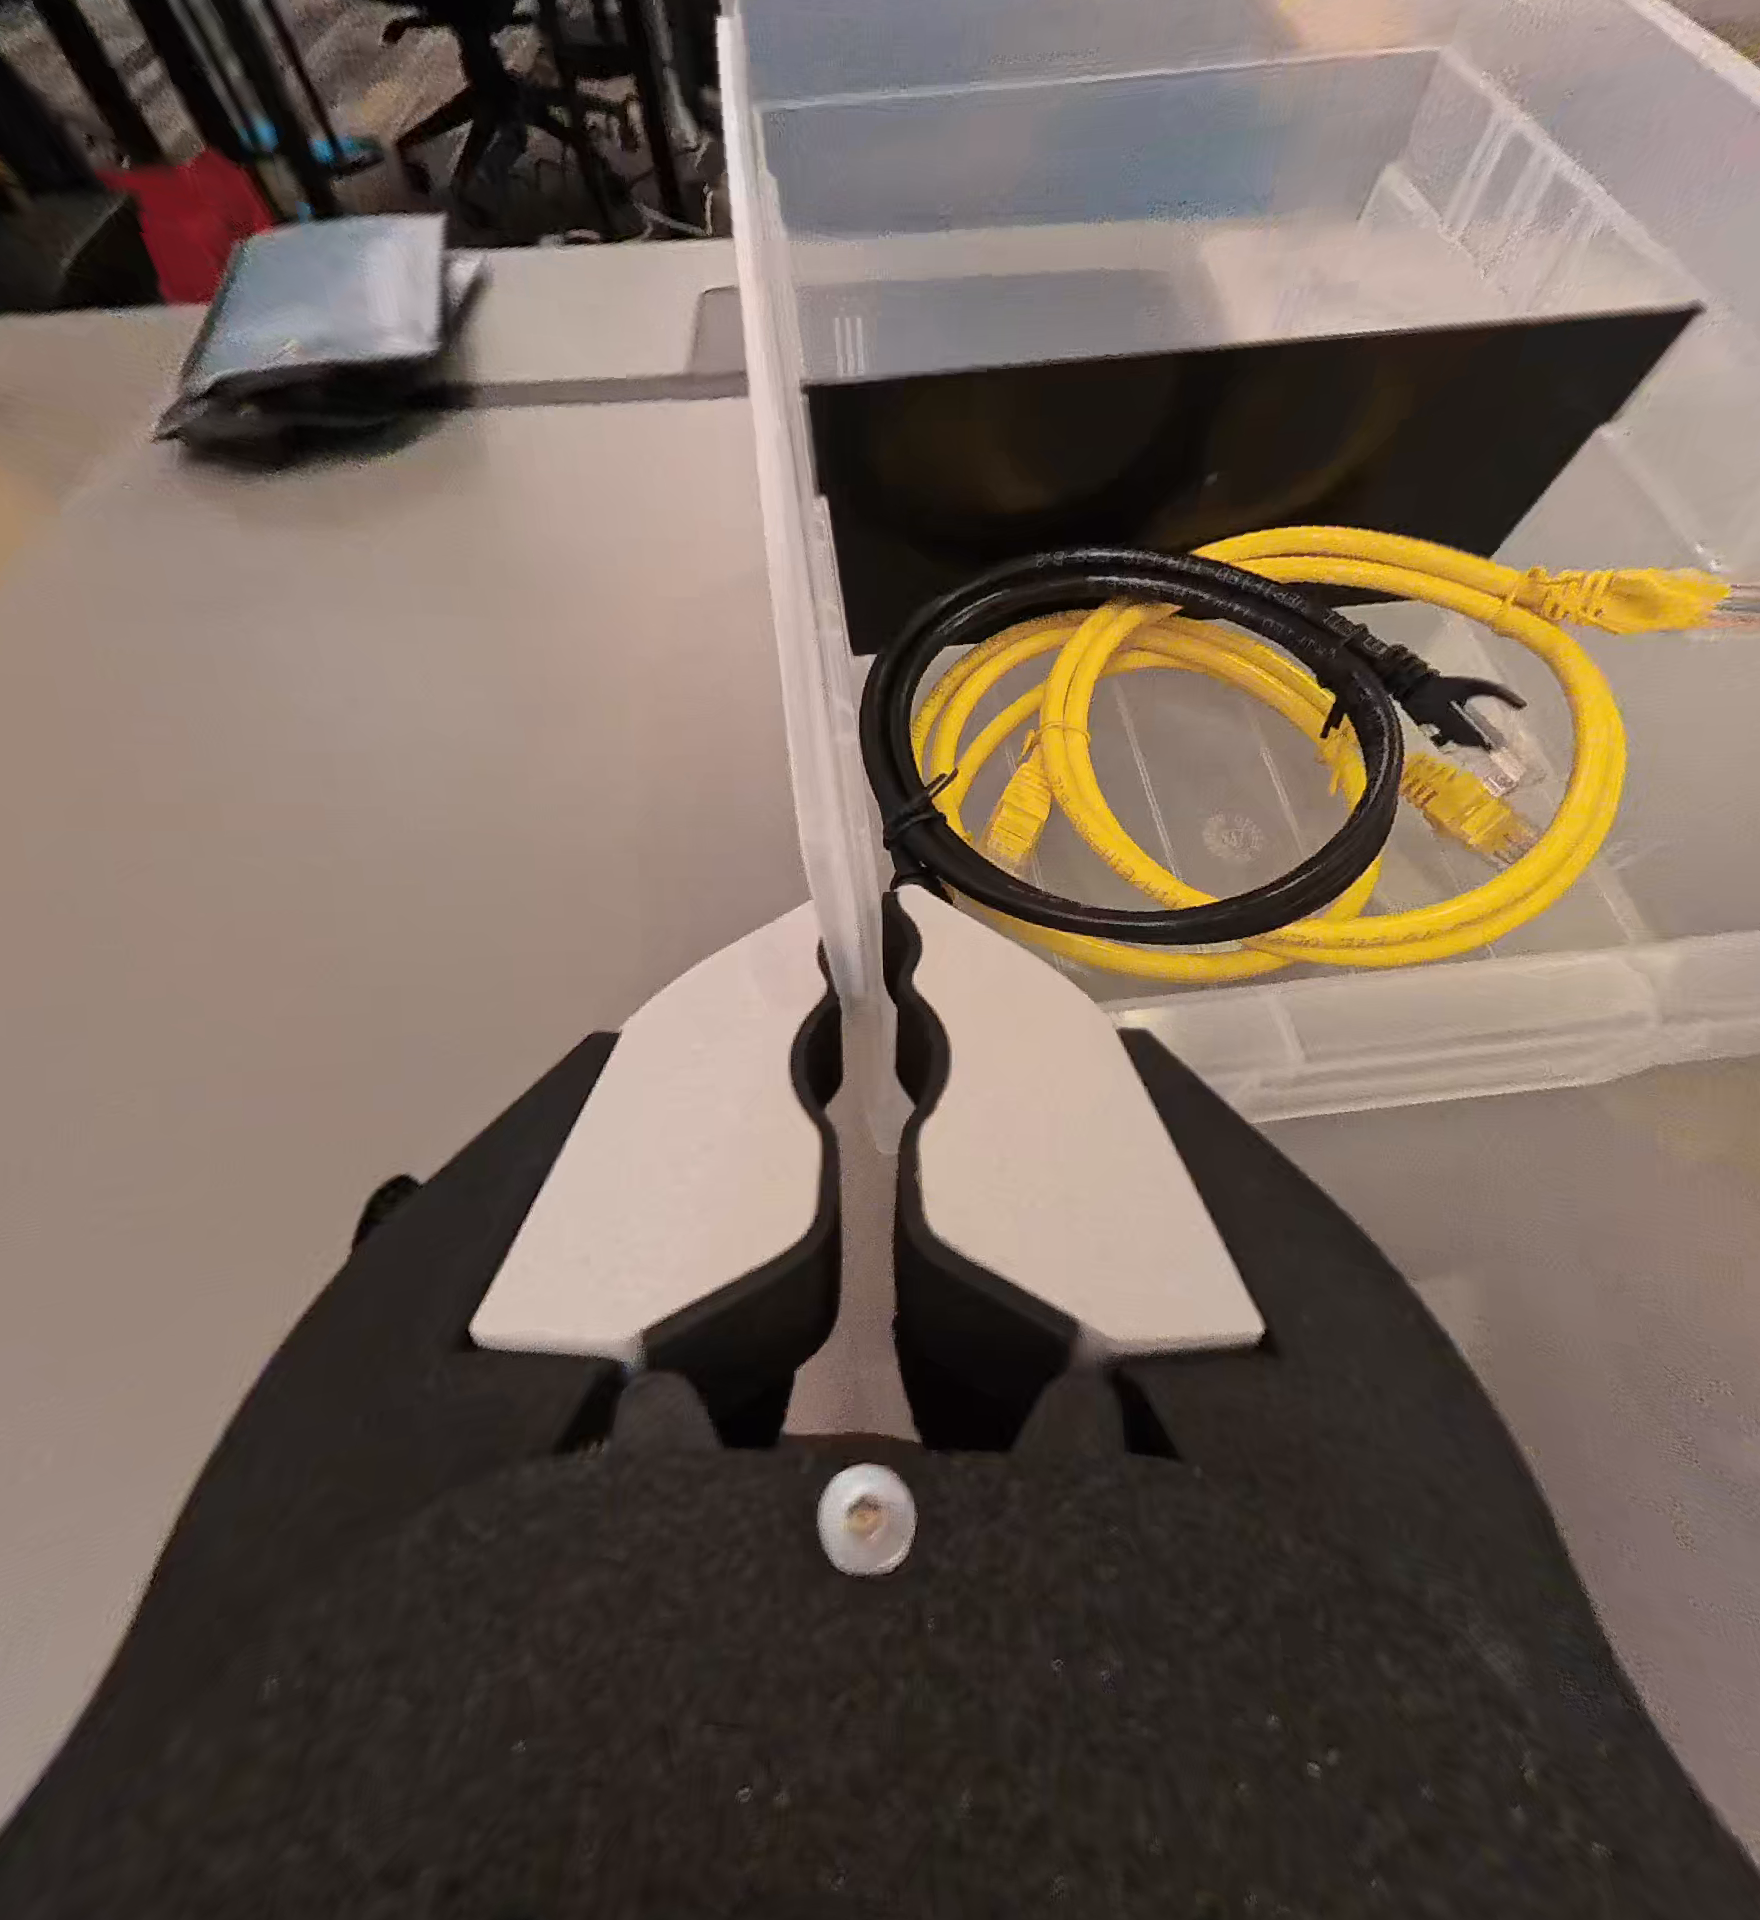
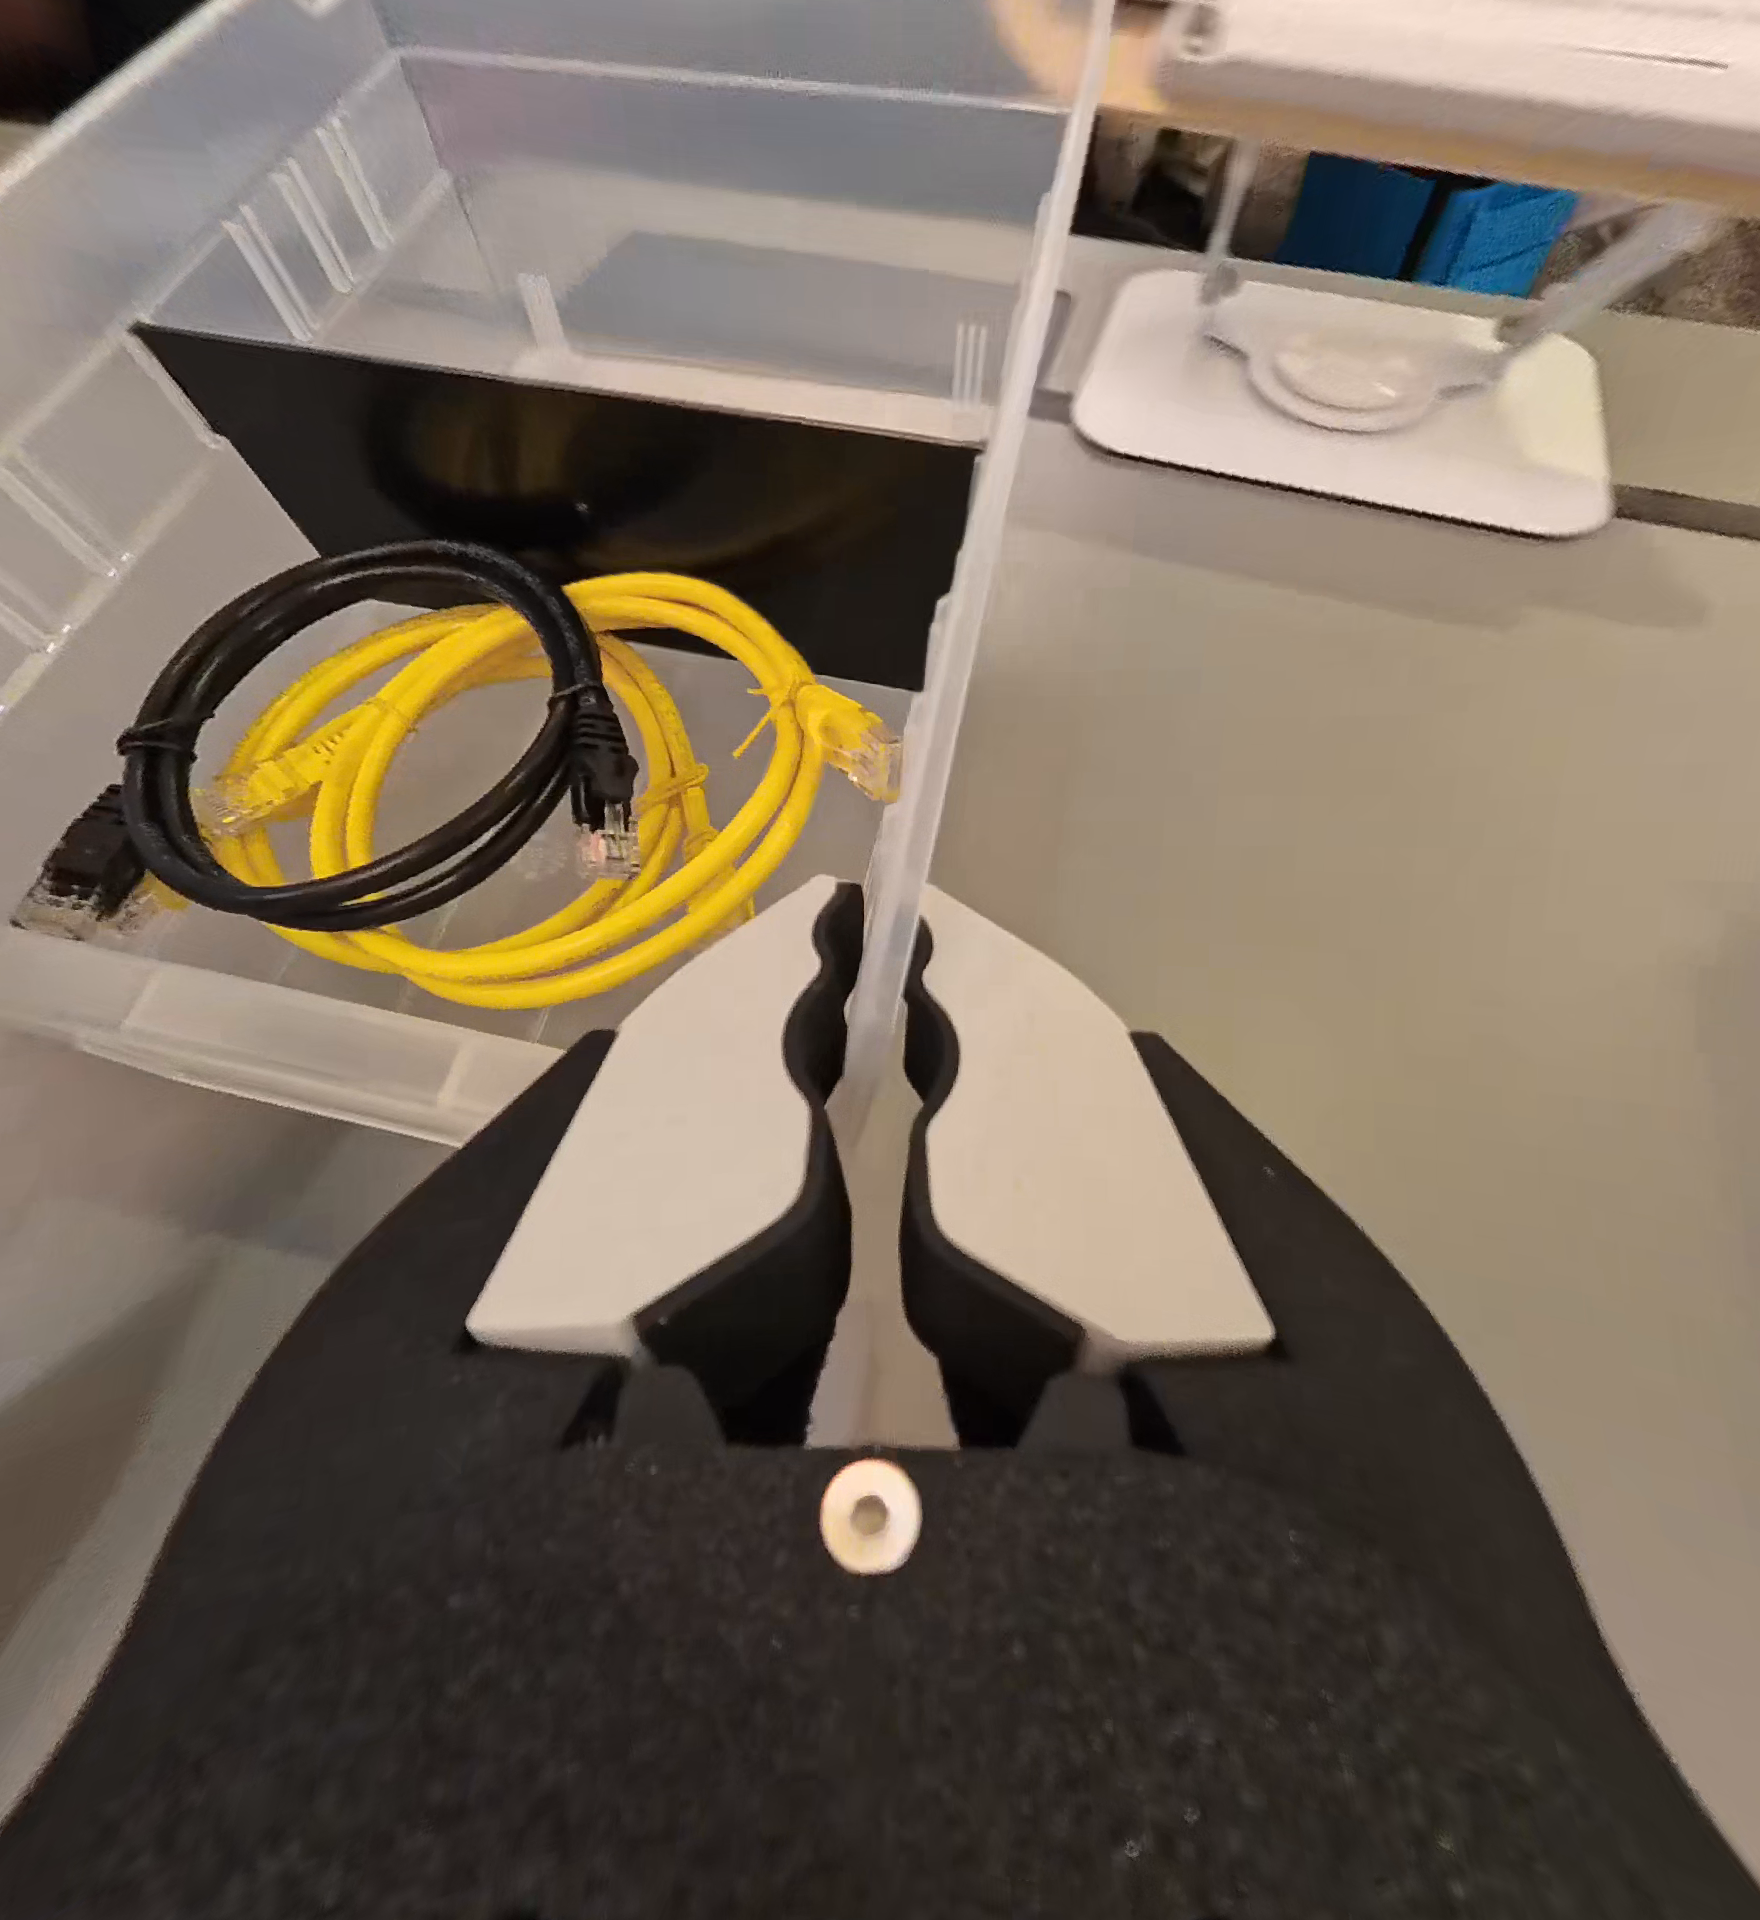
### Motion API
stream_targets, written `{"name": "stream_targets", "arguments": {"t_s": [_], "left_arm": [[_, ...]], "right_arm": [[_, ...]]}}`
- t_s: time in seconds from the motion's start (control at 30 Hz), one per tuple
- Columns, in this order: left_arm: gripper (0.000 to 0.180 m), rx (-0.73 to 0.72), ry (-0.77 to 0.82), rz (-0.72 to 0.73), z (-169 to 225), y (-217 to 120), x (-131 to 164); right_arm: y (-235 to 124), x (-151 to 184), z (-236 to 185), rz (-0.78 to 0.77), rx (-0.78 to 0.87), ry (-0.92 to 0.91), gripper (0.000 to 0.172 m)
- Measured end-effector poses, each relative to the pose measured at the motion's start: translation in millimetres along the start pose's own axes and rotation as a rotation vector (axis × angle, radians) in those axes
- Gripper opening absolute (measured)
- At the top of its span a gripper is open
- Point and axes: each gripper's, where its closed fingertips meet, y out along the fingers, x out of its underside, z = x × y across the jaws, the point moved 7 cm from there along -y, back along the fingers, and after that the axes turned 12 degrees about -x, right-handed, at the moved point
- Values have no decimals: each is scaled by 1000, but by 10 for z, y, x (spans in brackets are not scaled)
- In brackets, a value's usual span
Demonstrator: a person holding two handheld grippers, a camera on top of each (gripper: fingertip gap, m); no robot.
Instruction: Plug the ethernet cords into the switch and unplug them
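A clear plastic bin stands on the table, with its left wall (image 1: 788,499) in the left wrist view and its right wall (image 2: 1006,447) in the right wrist view. On its floor lie a coiled black ethernet cord (image 1: 1115,914) (image 2: 336,894) and coiled yellow ethernet cords (image 1: 1478,925) (image 2: 543,966). A black box (image 1: 1219,436) (image 2: 647,478) stands behind them in the bin. My left gripper (image 1: 860,935) is shut on the bin's left wall near the front corner. My right gripper (image 2: 881,920) is shut on the bin's right wall near the front corner.
A grey foil pouch (image 1: 325,322) lies on the grey table (image 1: 336,779) left of the bin. A white stand base (image 2: 1354,436) sits on the table to the bin's right. Dark equipment and a red object (image 1: 190,218) lie beyond the table's far edge. Tip to tip, the grippers are about 20 cm apart.
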Motion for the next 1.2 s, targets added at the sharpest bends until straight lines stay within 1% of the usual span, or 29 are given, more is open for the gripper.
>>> {"name": "stream_targets", "arguments": {"t_s": [0.13, 0.23, 0.3, 0.33, 0.37, 0.47, 0.53, 0.57, 0.63, 0.67, 0.7, 0.73, 0.77, 0.8, 0.83, 0.9, 0.93, 1.0, 1.03, 1.1, 1.17, 1.2], "left_arm": [[4, -29, -58, -9, -537, 131, 37], [4, -52, -58, -32, -813, 273, 84], [4, -26, -64, -91, -934, 393, 186], [5, -7, -91, -106, -977, 437, 240], [4, 11, -128, -98, -1006, 454, 257], [6, 0, -127, -100, -1042, 471, 251], [8, -25, -130, -111, -1035, 479, 250], [8, -30, -133, -116, -1030, 475, 250], [12, -11, -177, -118, -1029, 442, 234], [21, 18, -228, -103, -1044, 413, 208], [32, 56, -279, -81, -1070, 378, 182], [42, 87, -326, -58, -1105, 341, 166], [48, 105, -369, -45, -1148, 300, 163], [53, 115, -402, -37, -1190, 253, 166], [56, 121, -424, -20, -1219, 192, 166], [56, 124, -440, 27, -1244, 39, 162], [55, 112, -434, 53, -1246, -47, 158], [48, 21, -397, 124, -1273, -225, 149], [47, -26, -373, 166, -1278, -309, 138], [47, -63, -336, 210, -1204, -448, 139], [48, -72, -338, 218, -1038, -566, 174], [48, -52, -363, 223, -914, -622, 189]], "right_arm": [[302, -59, -493, -15, -16, -18, 6], [520, 43, -763, -25, -19, -17, 7], [634, 145, -889, -55, -26, -37, 9], [637, 148, -936, -26, -24, -65, 10], [642, 157, -974, -26, -13, -92, 11], [635, 154, -1009, -39, -48, -90, 13], [592, 143, -1004, -53, -109, -93, 16], [524, 131, -988, -44, -154, -107, 15], [244, 99, -919, 0, -272, -114, 17], [46, 89, -867, 27, -357, -97, 17], [-171, 80, -819, 64, -478, -87, 18], [-389, 71, -737, 113, -578, -86, 23], [-594, 72, -610, 162, -641, -95, 24], [-782, 84, -447, 198, -674, -105, 24], [-949, 106, -247, 208, -672, -108, 24], [-1268, 212, 261, 226, -580, -118, 24], [-1430, 318, 539, 245, -519, -122, 22], [-1703, 634, 1090, 268, -405, -124, 19], [-1821, 803, 1364, 253, -334, -111, 19], [-2093, 1038, 1867, 235, -193, -90, 13], [-2370, 1026, 2267, 257, -98, -16, 11], [-2485, 985, 2426, 283, -72, 3, 16]]}}
